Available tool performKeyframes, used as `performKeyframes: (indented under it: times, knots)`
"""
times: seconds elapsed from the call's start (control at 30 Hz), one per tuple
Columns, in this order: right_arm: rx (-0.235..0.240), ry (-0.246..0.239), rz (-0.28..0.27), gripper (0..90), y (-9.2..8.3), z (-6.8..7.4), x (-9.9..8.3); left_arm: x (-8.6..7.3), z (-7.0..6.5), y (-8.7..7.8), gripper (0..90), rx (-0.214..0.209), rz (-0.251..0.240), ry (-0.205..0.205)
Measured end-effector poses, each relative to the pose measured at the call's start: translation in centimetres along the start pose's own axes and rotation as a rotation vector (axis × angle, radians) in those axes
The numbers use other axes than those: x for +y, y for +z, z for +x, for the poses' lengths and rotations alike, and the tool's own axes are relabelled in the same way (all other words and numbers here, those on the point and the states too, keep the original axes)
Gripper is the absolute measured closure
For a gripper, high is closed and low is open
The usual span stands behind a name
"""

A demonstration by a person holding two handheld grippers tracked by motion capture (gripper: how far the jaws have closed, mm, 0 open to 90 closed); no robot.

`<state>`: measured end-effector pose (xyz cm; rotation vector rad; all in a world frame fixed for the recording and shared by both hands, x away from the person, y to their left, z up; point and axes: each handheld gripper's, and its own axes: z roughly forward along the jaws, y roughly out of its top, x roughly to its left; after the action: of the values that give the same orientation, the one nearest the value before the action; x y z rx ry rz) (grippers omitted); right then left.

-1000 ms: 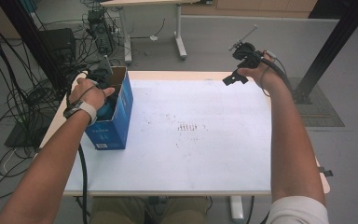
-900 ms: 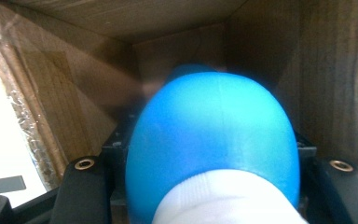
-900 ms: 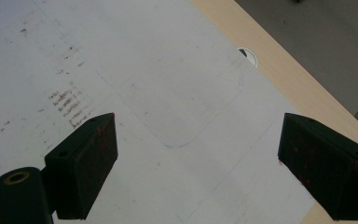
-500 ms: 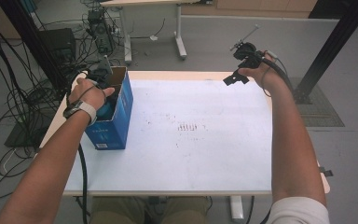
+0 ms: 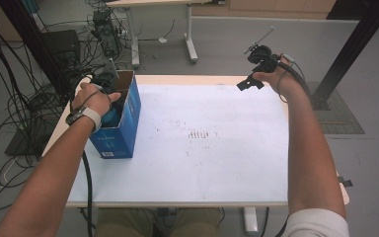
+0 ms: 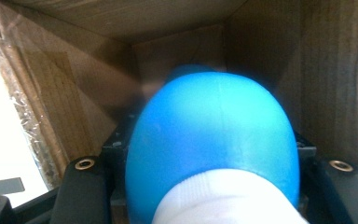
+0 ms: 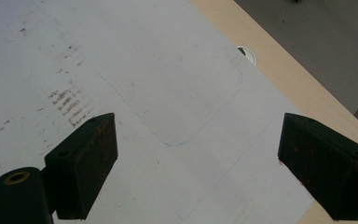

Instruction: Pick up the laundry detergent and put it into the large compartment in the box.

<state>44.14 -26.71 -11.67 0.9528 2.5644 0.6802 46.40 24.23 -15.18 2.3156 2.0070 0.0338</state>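
Inside the box [image 5: 120,129], at the left edge of the surface [image 5: 202,163], the left gripper [image 5: 109,97] is seen reaching down from above, with the hand [image 5: 91,98] resting over the open top. A blue ball [image 6: 214,149] with a white part at its near end is clamped between the fingers of that gripper; in the left gripper view it is shown close up, pressed on both sides by the black fingers [image 6: 86,193], with brown cardboard walls around and behind it. From the high view a patch of the same blue is made out just under the hand, within the box walls. The box stands upright, blue outside and plain cardboard inside.

The right gripper [image 5: 256,69] is held above the far right corner of the surface, well apart from the box. Its fingers [image 7: 86,163] are spread wide, and nothing is held between them; beneath them the white sheet, some dark smudges and a faint pencilled outline are visible, with the wooden edge beyond.
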Motion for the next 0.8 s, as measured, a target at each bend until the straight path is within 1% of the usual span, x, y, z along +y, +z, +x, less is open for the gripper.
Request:
performKeyframes:
  times: [0.17, 0.27, 0.4, 0.6, 0.7, 0.8]
  knots:
    - [0.002, 0.000, 0.000, 12.0, 0.06, -0.02, 0.01, 0.02, 0.06, 0.01, 38.6, -0.002, 0.000, -0.002]
    - [0.001, 0.000, 0.001, 12.0, 0.07, -0.02, 0.02, -0.11, 0.16, -0.02, 37.0, -0.015, -0.010, -0.007]
    - [0.001, 0.000, 0.002, 12.0, 0.09, -0.02, 0.01, -0.01, -0.07, 0.00, 37.2, -0.011, -0.008, 0.000]
    - [0.000, 0.004, 0.000, 12.0, -0.03, -0.07, -0.11, -0.06, -0.08, 0.01, 36.9, -0.006, -0.007, -0.002]
    - [0.000, 0.003, 0.000, 12.0, -0.04, -0.04, -0.11, 0.01, -0.18, 0.05, 33.9, -0.001, -0.003, 0.000]
    - [0.001, 0.002, -0.001, 12.0, -0.06, 0.00, -0.10, -0.01, -0.24, 0.02, 33.2, 0.005, -0.002, 0.005]
